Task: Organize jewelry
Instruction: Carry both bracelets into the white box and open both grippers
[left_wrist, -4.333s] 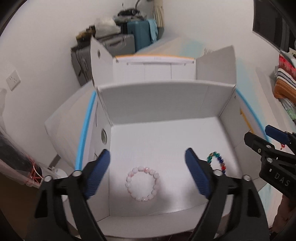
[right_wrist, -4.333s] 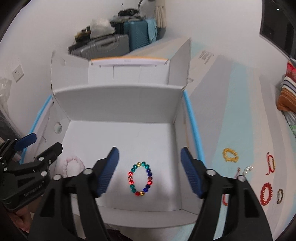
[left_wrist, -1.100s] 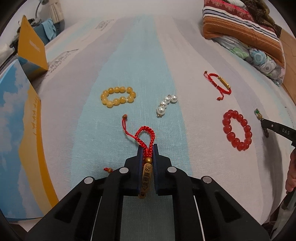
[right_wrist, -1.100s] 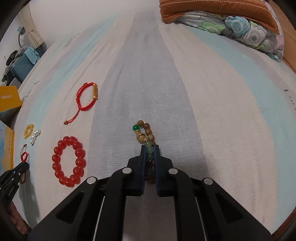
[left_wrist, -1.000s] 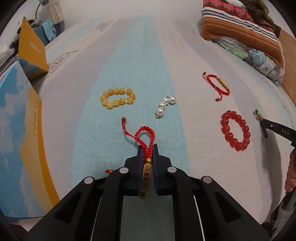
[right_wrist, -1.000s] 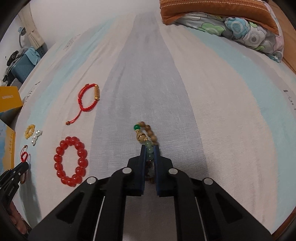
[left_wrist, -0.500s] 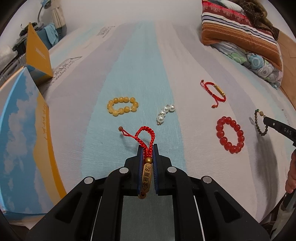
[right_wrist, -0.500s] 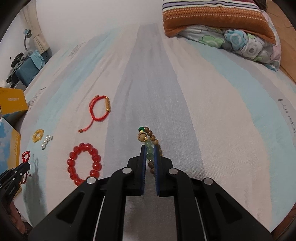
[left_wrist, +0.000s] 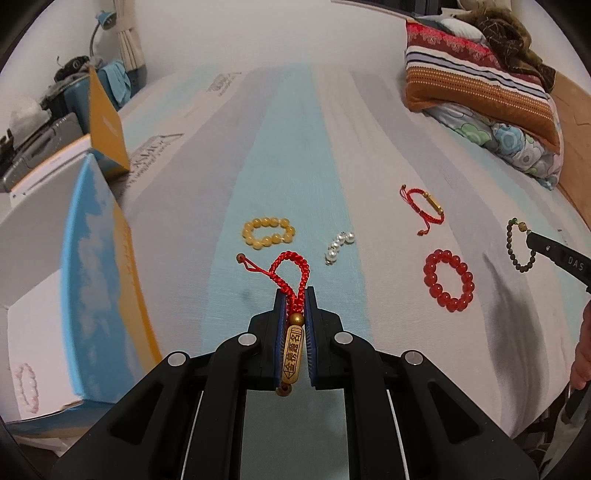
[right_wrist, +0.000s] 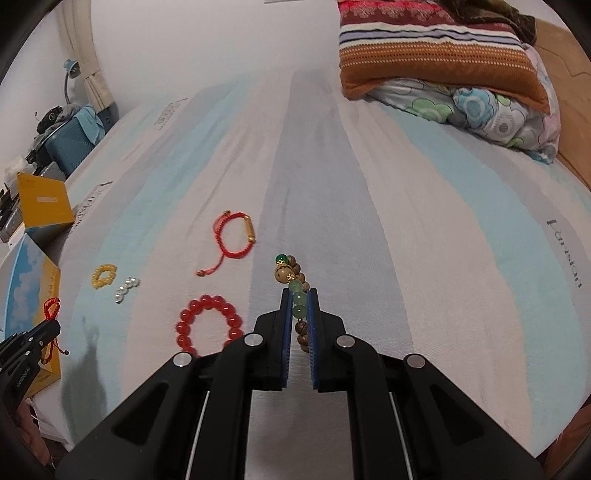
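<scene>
Left wrist fingers (left_wrist: 294, 295) clamp red cord charm (left_wrist: 291, 269) (right fingers (right_wrist: 298, 295) pinch wooden bracelet (right_wrist: 295, 288)).

1. Matt black plastic with blue pads is seen on the left gripper (left_wrist: 294, 295) and the right gripper (right_wrist: 298, 295).
2. A braided red cord bracelet (left_wrist: 291, 273) with a glossy gold charm is clamped by the left one.
3. Wooden and glossy green beads are shown on the bead bracelet (right_wrist: 291, 284) pinched by the right one.
4. Woven matt cloth is seen ahead on the striped bedsheet (right_wrist: 406, 206).
5. Glossy smooth beads are shown on the red bead bracelet (right_wrist: 208, 325) left of the right gripper.
</scene>
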